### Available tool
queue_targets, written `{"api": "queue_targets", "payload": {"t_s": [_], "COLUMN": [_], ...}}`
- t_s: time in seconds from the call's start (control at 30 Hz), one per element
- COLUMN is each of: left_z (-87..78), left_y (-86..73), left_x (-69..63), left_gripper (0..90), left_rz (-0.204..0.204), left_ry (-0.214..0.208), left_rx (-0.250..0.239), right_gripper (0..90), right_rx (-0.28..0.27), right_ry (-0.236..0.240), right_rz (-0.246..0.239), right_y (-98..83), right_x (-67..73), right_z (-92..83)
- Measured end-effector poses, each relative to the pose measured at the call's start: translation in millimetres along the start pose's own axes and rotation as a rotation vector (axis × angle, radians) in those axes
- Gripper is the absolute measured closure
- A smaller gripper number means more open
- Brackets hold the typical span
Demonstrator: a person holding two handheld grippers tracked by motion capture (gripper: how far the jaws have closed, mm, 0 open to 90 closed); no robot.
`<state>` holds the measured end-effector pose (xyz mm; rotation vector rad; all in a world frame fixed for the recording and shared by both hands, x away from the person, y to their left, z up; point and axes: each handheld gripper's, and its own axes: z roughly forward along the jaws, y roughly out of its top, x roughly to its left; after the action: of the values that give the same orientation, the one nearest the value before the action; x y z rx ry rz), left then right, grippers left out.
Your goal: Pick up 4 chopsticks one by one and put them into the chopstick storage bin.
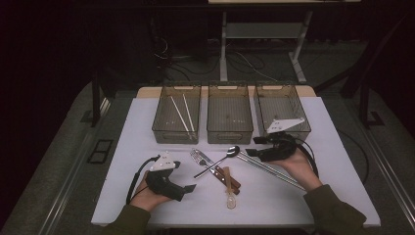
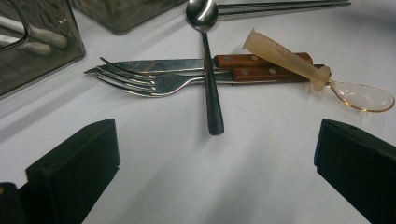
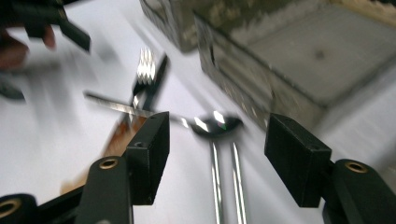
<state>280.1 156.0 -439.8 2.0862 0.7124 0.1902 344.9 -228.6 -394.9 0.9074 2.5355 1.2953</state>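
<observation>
Cutlery lies in a heap at the middle of the white table [image 1: 147,127]. A metal spoon [image 1: 222,159] crosses a fork [image 1: 200,157] and a wooden-handled knife [image 2: 159,65]. An amber plastic spoon [image 1: 230,193] rests on the wooden handles [image 2: 266,65]. A pair of metal chopsticks [image 1: 274,169] runs off to the right. My left gripper [image 1: 184,176] stands open to the left of the heap, nothing between its jaws, with the spoon's handle [image 2: 212,107] just ahead. My right gripper [image 1: 252,147] is open over the chopsticks' [image 3: 224,186] ends, and the spoon's bowl [image 3: 217,123] lies ahead between its jaws.
Three clear bins stand in a row at the table's back: the left bin [image 1: 164,125] holds white chopsticks [image 1: 181,115], the middle bin [image 1: 230,134] and the right bin [image 1: 264,98] look bare. The right gripper is close to the bins' front walls.
</observation>
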Motion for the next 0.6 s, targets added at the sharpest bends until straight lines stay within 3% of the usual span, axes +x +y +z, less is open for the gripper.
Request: {"api": "queue_targets", "payload": {"t_s": [0.33,0.6], "left_z": [-0.1,0.5], "left_y": [0.0,0.2], "left_x": [-0.1,0.0], "left_gripper": [0.0,0.0], "left_rz": [0.003,0.004], "left_ry": [0.000,-0.002], "left_rx": [0.000,0.000], "right_gripper": [40.3,42.3], "right_rx": [0.013,0.021], "right_ry": [-0.020,-0.010], "right_rz": [0.008,0.027], "right_y": [-33.2,-55.4], "right_x": [-10.4,-15.0], "right_z": [-31.2,-42.9]}}
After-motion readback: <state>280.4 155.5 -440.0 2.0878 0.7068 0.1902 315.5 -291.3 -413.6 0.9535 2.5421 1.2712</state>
